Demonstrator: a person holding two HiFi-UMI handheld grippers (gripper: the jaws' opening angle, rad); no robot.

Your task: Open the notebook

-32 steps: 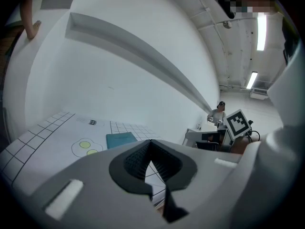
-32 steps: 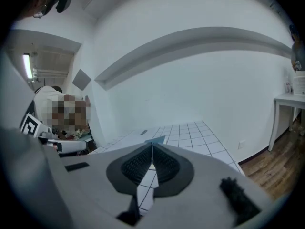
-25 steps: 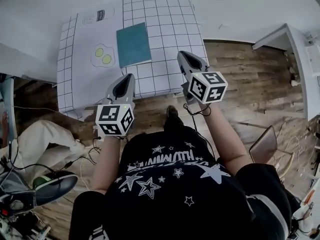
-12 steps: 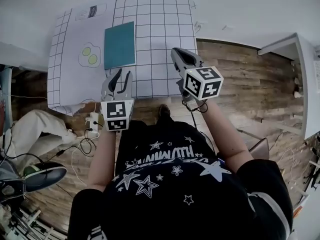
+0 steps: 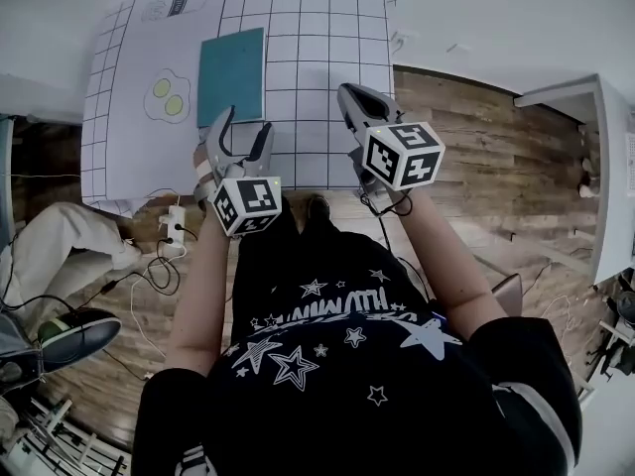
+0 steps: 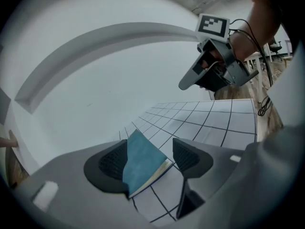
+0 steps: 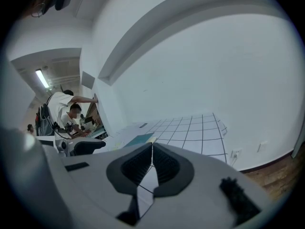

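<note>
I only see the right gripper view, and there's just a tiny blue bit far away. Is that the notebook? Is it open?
Observer: Yes. The head view shows the notebook closed, teal cover up, flat on the gridded mat.
Operator: Where's my other gripper?
Observer: The left gripper is by the notebook's near edge, jaws opening, notebook showing between them but not gripped.
Operator: What's next to it?
Observer: A fried-egg drawing on the mat, left of the notebook.
</note>
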